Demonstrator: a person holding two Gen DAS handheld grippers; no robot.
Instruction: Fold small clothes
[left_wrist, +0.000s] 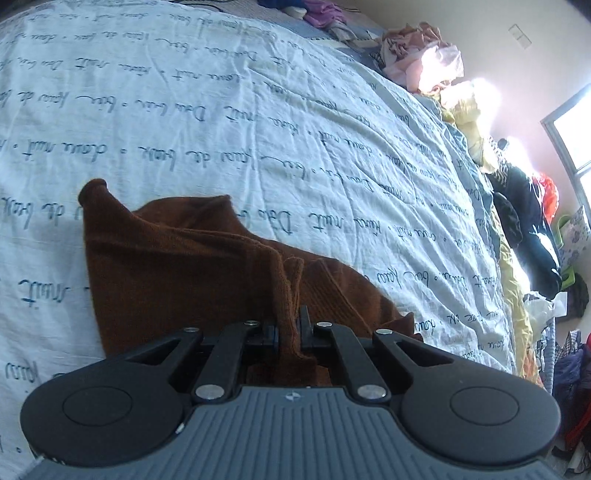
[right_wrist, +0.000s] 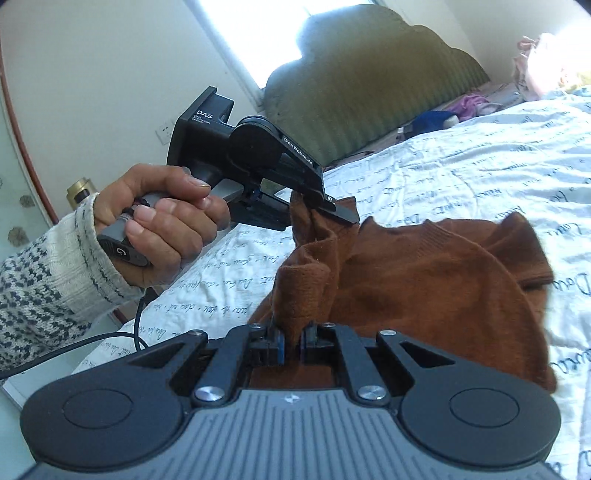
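Left wrist view: left tool (left_wrist: 289, 328) clamped down tight on a bunched fold of the brown knit garment (left_wrist: 177, 266), fabric pinched right between the jaws. Rest of the garment draped on the bed (left_wrist: 221, 110), over the white cover with blue script, close to the near edge. One narrow end, maybe a sleeve or corner, poking up toward the far-left side; long axis hard to call since it's all crumpled. Lower part cut off behind the tool body.

No real containers anywhere. Just loose heaps of clothes (left_wrist: 424, 55) piled along the far-right edge of the bed, washed out by window glare, so individual pieces hard to tell apart.

Right wrist view: right tool (right_wrist: 293, 345) likewise closed on a raised ridge of the same brown knit (right_wrist: 424, 277), cloth tented up between the two grips. Left tool (right_wrist: 325, 206) visible here too, held by a hand (right_wrist: 162, 221) in a patterned sweater cuff, fingers nipping another corner. Green headboard (right_wrist: 369, 85) at the far end of the bed.
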